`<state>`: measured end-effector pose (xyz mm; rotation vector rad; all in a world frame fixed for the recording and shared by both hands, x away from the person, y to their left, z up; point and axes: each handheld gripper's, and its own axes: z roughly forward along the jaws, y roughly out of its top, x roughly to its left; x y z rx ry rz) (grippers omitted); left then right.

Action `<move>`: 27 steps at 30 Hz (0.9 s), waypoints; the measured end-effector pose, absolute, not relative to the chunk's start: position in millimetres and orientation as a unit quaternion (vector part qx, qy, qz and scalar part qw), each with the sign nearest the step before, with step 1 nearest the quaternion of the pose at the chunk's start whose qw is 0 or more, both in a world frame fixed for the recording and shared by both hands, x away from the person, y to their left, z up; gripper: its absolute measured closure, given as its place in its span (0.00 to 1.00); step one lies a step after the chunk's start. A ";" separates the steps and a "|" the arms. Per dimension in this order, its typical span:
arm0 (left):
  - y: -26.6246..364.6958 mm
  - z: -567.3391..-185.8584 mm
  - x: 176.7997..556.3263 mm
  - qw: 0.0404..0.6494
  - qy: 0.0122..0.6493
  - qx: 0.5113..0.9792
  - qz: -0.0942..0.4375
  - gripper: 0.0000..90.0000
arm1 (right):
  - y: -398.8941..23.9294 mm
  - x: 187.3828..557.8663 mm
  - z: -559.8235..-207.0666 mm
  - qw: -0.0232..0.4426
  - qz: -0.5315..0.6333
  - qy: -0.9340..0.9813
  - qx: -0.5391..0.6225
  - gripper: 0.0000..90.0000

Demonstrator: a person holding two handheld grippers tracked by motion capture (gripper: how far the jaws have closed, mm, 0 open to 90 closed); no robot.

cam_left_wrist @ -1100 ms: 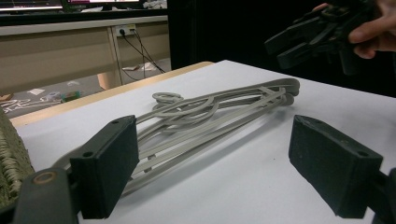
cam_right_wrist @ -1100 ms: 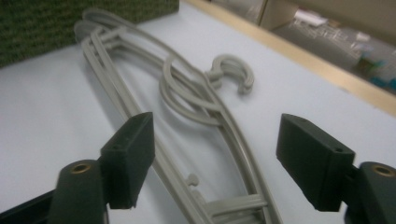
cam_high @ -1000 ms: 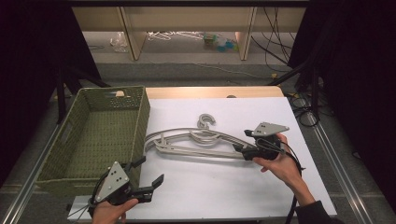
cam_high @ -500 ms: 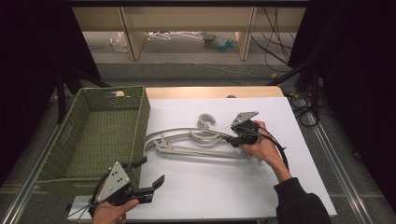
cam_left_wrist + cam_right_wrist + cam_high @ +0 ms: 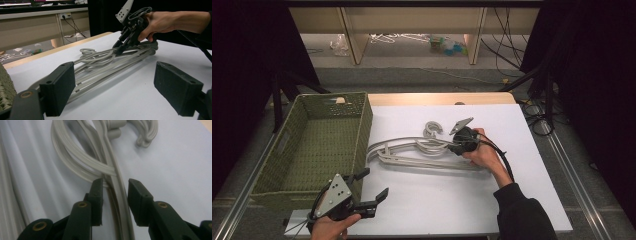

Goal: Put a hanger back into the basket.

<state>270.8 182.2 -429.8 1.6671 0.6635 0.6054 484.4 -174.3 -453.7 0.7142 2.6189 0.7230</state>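
High view: grey hangers point(image 5: 422, 150) lie mid-table, just right of the green basket point(image 5: 292, 165), with bare white table point(image 5: 452, 200) in front and to the right.

Right gripper point(image 5: 457, 145) is tipped down onto the hangers near their hooks, hand wrapped behind it; its jaws have just been closing, and in the right gripper view point(image 5: 113, 195) they straddle a hanger arm point(image 5: 120, 192) with a small gap on each side, not yet pressing. Left gripper point(image 5: 372, 187) sits at the near edge beside the basket's corner, jaws wide apart and holding nothing.
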 end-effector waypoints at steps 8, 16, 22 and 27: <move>182.8 -429.7 270.4 0.585 0.285 0.714 0.260 0.20 | -175.0 486.5 -448.4 0.161 0.237 0.931 0.226 0.87; 183.4 -429.0 270.5 0.585 0.284 0.713 0.262 0.20 | -174.5 484.8 -443.6 0.172 0.228 0.938 0.196 0.90; 183.8 -428.8 270.6 0.586 0.284 0.712 0.263 0.20 | -175.4 480.1 -434.0 0.185 0.231 0.940 0.172 0.91; 183.6 -429.1 270.7 0.592 0.285 0.708 0.260 0.20 | -176.9 476.9 -427.5 0.190 0.237 0.939 0.160 0.91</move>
